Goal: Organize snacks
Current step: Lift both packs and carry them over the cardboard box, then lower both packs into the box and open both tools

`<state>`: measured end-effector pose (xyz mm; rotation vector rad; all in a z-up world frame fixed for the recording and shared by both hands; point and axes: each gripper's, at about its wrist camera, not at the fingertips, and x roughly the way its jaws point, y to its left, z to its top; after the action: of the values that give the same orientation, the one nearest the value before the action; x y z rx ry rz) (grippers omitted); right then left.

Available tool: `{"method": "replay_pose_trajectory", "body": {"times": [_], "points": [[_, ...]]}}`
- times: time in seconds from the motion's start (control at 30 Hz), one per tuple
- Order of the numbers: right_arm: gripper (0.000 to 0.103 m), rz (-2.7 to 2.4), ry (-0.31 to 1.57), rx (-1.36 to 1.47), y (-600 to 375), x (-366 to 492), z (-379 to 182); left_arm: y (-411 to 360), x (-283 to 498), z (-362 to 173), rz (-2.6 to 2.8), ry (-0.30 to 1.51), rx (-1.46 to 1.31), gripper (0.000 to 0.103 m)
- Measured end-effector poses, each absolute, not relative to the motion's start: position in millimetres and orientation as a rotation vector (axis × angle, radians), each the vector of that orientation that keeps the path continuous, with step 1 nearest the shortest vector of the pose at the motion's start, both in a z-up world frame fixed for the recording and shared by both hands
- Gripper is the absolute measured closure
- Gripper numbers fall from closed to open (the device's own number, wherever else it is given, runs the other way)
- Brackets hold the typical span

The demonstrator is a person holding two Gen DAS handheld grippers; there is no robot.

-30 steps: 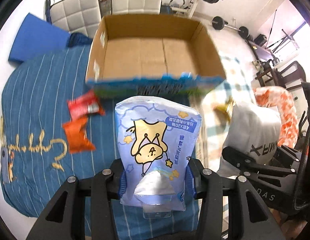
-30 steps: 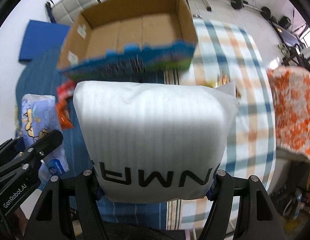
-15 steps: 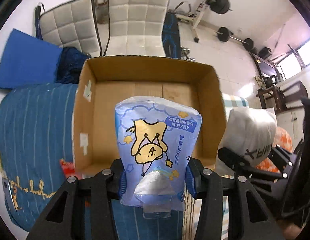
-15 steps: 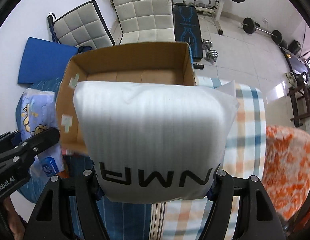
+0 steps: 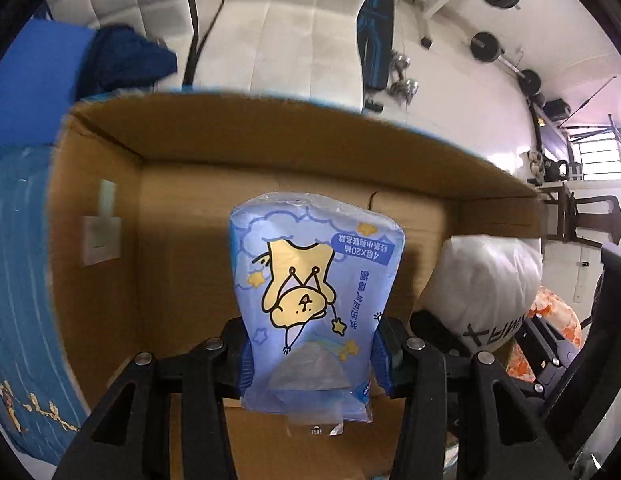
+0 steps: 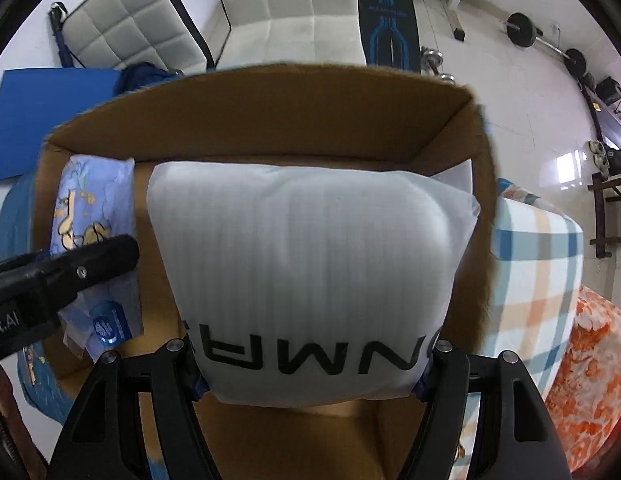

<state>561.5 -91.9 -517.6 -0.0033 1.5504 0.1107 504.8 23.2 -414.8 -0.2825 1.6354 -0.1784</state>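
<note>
Lodging between left tongs [image 5: 312, 354]: blue packet [image 5: 316, 280]

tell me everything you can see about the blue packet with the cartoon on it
The blue packet is a soft, glossy plastic pack, pale blue with clouds, yellow stars and a yellow cartoon animal, all printed upside down from the left wrist view, plus blue text. A clear sealed flap hangs at its near end. The left gripper clamps it by both sides near that end. It is held over the open cardboard box, beside the white pack. Whether it touches the box floor cannot be told.

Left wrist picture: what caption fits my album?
Left claw grips a blue cartoon packet over an open cardboard box.
</note>
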Motion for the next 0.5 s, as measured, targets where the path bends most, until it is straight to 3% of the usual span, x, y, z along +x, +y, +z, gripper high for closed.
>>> {"method": "replay_pose_trajectory", "body": {"times": [0.5], "points": [[0.028, 0.147, 1.624, -0.043, -82.4, 589.6, -560.0, 13.9, 516.4, -452.6, -0.216, 1.713, -0.336, 0.057]]}}
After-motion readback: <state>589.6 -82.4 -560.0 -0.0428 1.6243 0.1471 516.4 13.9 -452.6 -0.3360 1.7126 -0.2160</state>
